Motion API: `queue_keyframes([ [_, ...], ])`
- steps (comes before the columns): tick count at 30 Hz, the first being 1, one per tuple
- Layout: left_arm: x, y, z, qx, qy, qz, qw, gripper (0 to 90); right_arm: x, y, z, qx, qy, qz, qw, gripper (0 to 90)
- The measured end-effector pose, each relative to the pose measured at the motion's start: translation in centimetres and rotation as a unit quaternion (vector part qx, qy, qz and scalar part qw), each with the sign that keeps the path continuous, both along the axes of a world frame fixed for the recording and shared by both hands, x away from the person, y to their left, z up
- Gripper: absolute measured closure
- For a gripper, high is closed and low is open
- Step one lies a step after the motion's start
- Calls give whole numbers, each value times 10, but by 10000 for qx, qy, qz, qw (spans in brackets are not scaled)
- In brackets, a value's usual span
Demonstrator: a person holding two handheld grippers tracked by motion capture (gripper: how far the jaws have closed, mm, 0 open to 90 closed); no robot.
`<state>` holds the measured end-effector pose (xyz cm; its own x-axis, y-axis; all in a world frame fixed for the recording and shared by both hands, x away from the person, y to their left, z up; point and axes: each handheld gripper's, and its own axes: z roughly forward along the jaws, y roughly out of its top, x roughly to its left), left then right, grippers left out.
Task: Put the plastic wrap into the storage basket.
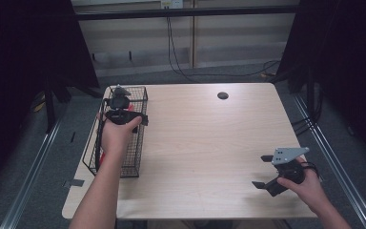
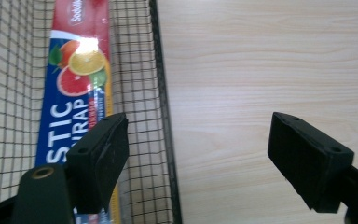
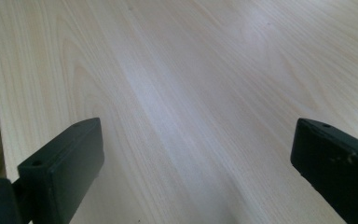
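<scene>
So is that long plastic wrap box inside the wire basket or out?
Inside: the plastic wrap box lies flat on the wire basket floor, mesh walls either side.

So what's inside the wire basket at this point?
A long plastic wrap box with citrus fruit printed on it lies flat on the floor of the wire basket. The left gripper hangs open above; one jaw hides the box's near end.

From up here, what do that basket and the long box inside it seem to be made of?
The basket looks like thin black wire, probably coated metal: an open square grid you see through. The box seems glossy printed cardboard, with bright glare on its citrus picture. The table looks like pale wood-grain laminate.
</scene>
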<state>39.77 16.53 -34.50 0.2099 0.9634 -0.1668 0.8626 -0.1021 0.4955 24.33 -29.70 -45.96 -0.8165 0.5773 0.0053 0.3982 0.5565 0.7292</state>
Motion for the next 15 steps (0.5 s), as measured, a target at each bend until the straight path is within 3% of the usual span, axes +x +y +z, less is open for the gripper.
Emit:
queue_keyframes([
  [15, -7, -30, -1, -242, -197, -433, 9986, 173, 1, 1, -1, -3, -10, 16, 10000, 24],
])
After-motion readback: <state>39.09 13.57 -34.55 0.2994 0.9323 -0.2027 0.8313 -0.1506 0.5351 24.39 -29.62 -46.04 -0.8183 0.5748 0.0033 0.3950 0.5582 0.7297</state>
